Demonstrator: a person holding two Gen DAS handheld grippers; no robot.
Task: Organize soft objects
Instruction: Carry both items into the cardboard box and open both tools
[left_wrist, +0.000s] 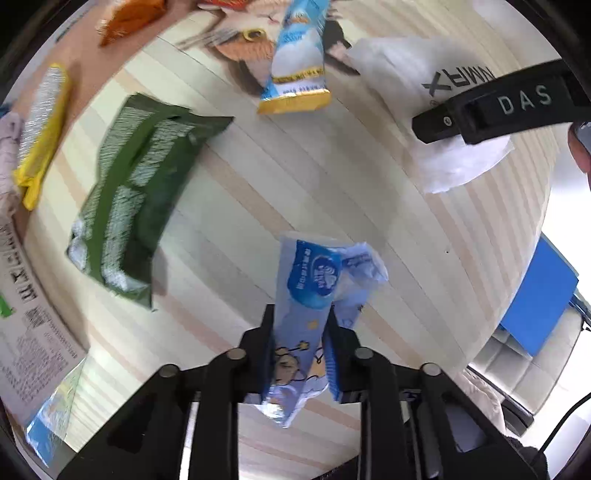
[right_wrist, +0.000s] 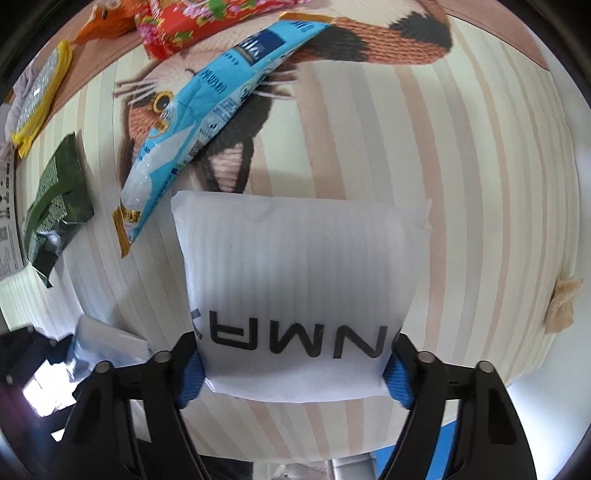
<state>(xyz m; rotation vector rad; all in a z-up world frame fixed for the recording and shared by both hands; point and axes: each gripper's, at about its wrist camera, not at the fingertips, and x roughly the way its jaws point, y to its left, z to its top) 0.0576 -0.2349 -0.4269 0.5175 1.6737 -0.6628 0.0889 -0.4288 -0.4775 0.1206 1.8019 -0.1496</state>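
Soft packets lie scattered over a striped tablecloth (right_wrist: 461, 155) printed with a knitted cat, and that cloth is the biggest thing in both views. Next in bulk is the white foam pouch (right_wrist: 291, 288) with black lettering, which fills the middle of the right wrist view; the right gripper (right_wrist: 293, 363) has its blue-padded fingers (right_wrist: 190, 373) pressed against the pouch's two side edges, gripping it at its near end. In the left wrist view the same pouch (left_wrist: 402, 70) shows at the upper right with a black finger marked DAS across it. A dark green packet (left_wrist: 136, 192) lies flat on the cloth to the left, well apart from the pouch. A long blue-and-white packet (right_wrist: 207, 110) with a gold end seam lies slantwise across the cat print, its near end just beside the pouch's far left corner. A red floral packet (right_wrist: 192, 26) and an orange packet (right_wrist: 107, 26) sit at the far edge, and a yellow-edged silver packet (left_wrist: 44, 125) lies at the far left. A printed sheet (left_wrist: 26, 321) runs along the left rim. Smallest of the handled things, a light blue tissue pack (left_wrist: 310, 291) with crumpled wrapping stands clamped between the fingers of the left gripper (left_wrist: 299, 321), lifted clear of the cloth.
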